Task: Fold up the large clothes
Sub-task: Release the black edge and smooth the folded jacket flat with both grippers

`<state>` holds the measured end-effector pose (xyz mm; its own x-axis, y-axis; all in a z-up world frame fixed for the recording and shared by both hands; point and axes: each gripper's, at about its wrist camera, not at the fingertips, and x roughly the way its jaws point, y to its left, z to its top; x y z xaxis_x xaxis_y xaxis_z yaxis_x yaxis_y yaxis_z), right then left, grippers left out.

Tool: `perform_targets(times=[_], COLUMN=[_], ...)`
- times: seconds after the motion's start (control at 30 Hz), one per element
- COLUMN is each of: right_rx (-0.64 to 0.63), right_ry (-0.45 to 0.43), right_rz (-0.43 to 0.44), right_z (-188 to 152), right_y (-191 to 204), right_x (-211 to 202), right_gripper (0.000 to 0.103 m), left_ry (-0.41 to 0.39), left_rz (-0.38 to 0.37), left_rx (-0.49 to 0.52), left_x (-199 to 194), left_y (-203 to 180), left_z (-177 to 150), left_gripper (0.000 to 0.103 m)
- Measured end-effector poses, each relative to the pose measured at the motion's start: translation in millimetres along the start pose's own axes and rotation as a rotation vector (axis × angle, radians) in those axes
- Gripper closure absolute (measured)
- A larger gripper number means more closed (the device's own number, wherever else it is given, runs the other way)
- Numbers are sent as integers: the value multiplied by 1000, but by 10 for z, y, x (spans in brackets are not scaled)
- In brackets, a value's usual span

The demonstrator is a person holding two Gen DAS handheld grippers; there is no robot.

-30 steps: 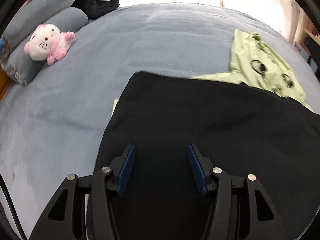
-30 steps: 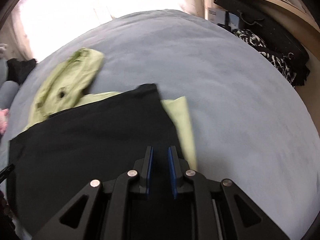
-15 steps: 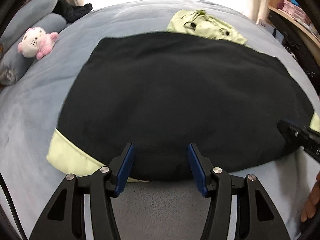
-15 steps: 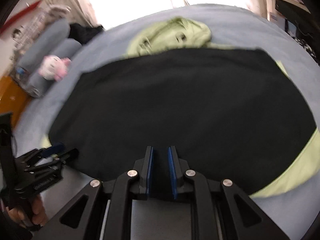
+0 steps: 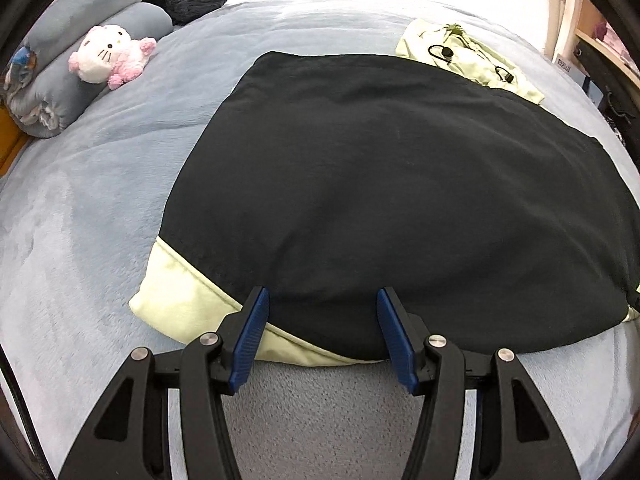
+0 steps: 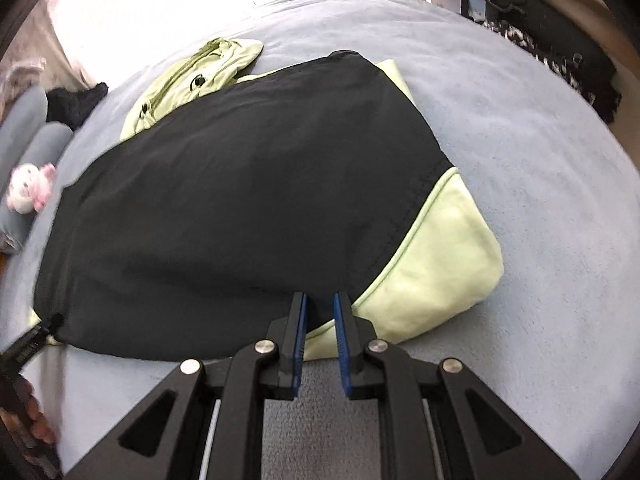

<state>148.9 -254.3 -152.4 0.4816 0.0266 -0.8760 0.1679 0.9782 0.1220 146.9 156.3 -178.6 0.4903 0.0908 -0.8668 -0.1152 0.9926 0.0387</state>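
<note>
Left wrist view: your left gripper [image 5: 322,324] sits about half open with nothing between the pads, hanging over the near hem of the jacket [image 5: 400,184]. A second ago this view showed only black cloth filling the frame under the fingers; now the whole black panel lies spread on the bed [image 5: 100,200], green corner at the near left, green hood [image 5: 464,56] poking out at the far edge. So you have pulled back off the garment and dropped it. The plush cat [image 5: 110,56] and pillow [image 5: 60,92] sit far left, well apart from the jacket. Right wrist view: your right gripper [image 6: 320,316] is nearly closed, a narrow gap showing between the pads, no cloth in it; tips are at the near hem where black meets the green panel. Earlier this view had the fingers over the black cloth near its far corner; now the jacket lies flat in front, slightly blurred. Tip of the left gripper peeks in at lower left beside the hem. Judgement: a fold has just been laid and both tools are free, so the next fold needs a fresh grasp at the hem or a side edge; the right jaws need to open first.
</note>
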Motion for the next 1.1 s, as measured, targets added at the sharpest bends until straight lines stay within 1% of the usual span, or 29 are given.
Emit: perform_targets(times=[0.1,0.13,0.3,0.37,0.4,0.53,0.6,0.63,0.67,0.77,0.87,0.93,1.0,1.1], right_rx=[-28,-26,13,10,4,-13,-9,-3,4,14,4,-21,-48,-84], right_ry=[-8,-11,-17,-18,-18,8,40,55,64,57,37,23,18,1], right_rz=[-62,-70,-54,-64,-73,-109,-111,-92,-55,20,89,90,115,122], right_z=[-2,-10,-79,-86,-91,-104,-57,-30,18,185,491,757,1035,1405], right_y=[129,143,108,115,131,155,173,174,176,206,286,372,461,578], right_x=[58,56,27,16,12,-52,-64,-87,-114,-174,-169,-108,-31,68], right_gripper=[88,88,88,88,88,88,88,88,88,87,86,85,85,85], left_ry=[10,13,38,60,67,121,146,150,140,89,39,40,40,3], left_rz=[-2,-3,-6,-11,-15,-45,-99,-133,-149,-135,-140,-157,-167,-162], left_rx=[-11,-11,-10,-14,-15,-16,-19,-22,-19,17,58,82,115,153], left_x=[7,9,19,25,28,11,-33,-77,-119,-225,-252,-204,-149,-94], left_y=[2,4,12,20,20,28,48,70,85,85,39,-22,-97,-199], left_z=[22,30,63,98,105,204,285,361,437,707,1072,1357,1634,2054], left_gripper=[47,47,47,46,44,42,42,42,42,42,37,37,37,37])
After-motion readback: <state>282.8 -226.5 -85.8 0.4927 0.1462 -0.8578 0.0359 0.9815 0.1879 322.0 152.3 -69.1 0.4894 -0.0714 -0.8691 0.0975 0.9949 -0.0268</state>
